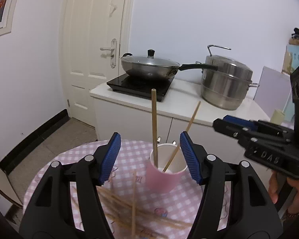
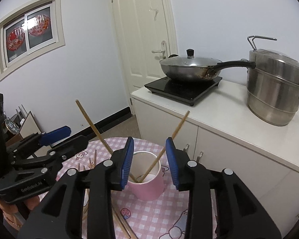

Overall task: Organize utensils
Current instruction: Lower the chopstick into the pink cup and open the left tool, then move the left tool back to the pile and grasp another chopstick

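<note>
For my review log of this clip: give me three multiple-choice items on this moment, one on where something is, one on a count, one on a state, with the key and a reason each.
1. Where does the wok sit?
A. on the black cooktop
B. on the checked table
C. on the floor

2. How many chopsticks stand in the pink cup?
A. none
B. two
C. five

3. How stands the left gripper?
A. shut on a chopstick
B. shut on the cup
C. open, holding nothing

Key: 1 A, the lidded wok rests on the cooktop on the white counter. 2 B, two sticks lean out of the cup, while others lie loose on the checked tablecloth. 3 C, its blue pads stand wide apart with nothing between them; the right gripper is open too.
</note>
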`<state>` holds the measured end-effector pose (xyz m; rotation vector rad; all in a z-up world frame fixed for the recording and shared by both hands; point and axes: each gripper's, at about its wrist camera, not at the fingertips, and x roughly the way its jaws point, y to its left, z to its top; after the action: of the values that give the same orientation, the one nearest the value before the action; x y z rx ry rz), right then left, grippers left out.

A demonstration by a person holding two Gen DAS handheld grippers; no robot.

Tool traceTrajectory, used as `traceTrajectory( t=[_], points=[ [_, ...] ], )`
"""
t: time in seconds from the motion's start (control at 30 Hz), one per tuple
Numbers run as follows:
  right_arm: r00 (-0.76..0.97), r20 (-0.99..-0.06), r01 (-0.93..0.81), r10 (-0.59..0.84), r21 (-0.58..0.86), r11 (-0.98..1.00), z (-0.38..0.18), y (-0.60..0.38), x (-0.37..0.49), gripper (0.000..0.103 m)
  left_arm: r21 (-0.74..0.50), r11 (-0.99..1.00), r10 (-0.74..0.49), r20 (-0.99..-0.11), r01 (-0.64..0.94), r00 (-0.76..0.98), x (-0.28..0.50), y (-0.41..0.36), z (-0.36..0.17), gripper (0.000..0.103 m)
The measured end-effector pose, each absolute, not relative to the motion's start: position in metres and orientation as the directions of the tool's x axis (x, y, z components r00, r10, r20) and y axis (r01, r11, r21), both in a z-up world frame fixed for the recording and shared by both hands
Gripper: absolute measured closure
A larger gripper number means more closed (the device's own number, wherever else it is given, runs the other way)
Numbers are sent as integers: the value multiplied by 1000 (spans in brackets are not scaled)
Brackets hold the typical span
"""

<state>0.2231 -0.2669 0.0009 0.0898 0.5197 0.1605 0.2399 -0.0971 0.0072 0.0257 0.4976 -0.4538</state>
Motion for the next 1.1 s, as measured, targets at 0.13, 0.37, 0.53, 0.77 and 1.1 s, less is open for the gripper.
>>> traceTrajectory(
  t=[0.13,0.37,0.53,0.77,1.1],
  points=[
    [853,-486,-149,192,126,981,0,-262,212,70,-79,915,-384,-477,397,791,229,-78,7,41],
    [827,-507,-224,242,97,970,-14,-230,197,69,-66,945,-302,-545,319,782,215,-31,-9,40],
    [799,-535,-279,275,74,957,-34,-202,197,69,-91,959,-268,-606,269,749,213,0,-32,40],
    [741,-601,-329,300,64,942,-72,-172,210,69,-129,969,-243,-670,212,701,218,26,-70,41],
    [691,-663,-363,288,26,932,-108,-134,242,69,-192,975,-220,-754,112,619,257,45,-116,41]
  ],
)
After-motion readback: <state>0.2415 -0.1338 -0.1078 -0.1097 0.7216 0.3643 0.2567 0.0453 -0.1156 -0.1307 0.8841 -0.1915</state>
